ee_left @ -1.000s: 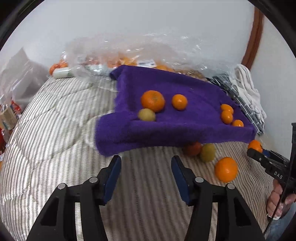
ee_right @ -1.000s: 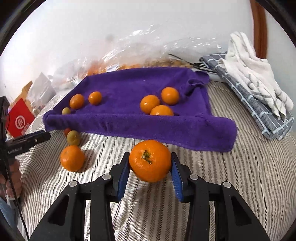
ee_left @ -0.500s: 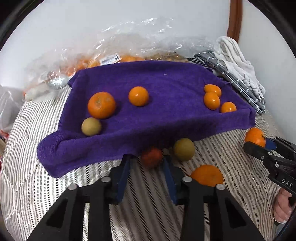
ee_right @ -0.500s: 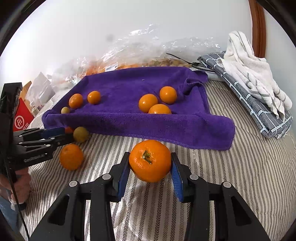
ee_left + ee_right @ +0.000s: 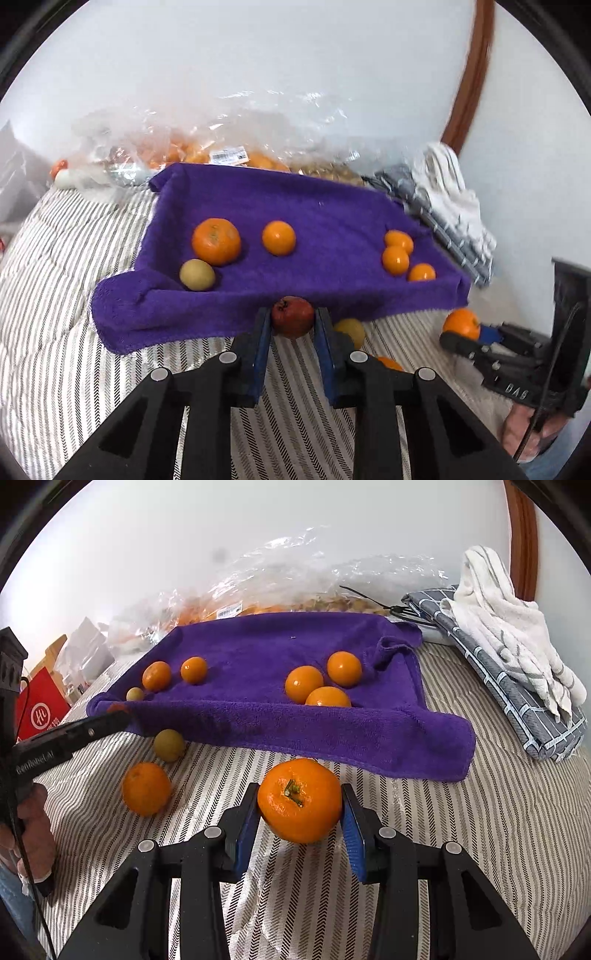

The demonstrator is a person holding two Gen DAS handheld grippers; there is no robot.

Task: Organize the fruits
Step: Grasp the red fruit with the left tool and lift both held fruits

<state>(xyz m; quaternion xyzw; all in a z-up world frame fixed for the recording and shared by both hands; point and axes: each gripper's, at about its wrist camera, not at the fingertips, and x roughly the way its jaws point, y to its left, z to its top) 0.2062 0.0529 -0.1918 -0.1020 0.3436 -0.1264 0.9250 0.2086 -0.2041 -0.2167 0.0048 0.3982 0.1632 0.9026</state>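
So the left claw (image 5: 291,325) has just been closing and it's now clamped on a small red fruit (image 5: 293,316), right at the front hem of the purple towel (image 5: 332,218). The right claw (image 5: 300,812) is pinched on a big orange (image 5: 300,799), which sits on the striped bed (image 5: 498,849) just short of the towel's near edge. On the towel there's a left cluster, one large orange (image 5: 216,241), a smaller one (image 5: 279,237) and a yellow-green fruit (image 5: 197,274), and three little oranges (image 5: 396,260) bunched by the right edge. Between those groups the middle of the towel is wide open. The towel's front hem is rolled up like a lip, and its far right corner is bunched. Still loose on the bed: another yellow-green fruit (image 5: 169,745) tucked against the hem, and an orange (image 5: 146,788) near it, both between the two claws. Right of the towel the bed is bare stripes up to the folded cloths (image 5: 517,657) at its edge. Behind the towel a plastic bag (image 5: 295,587) of fruit lines the wall.
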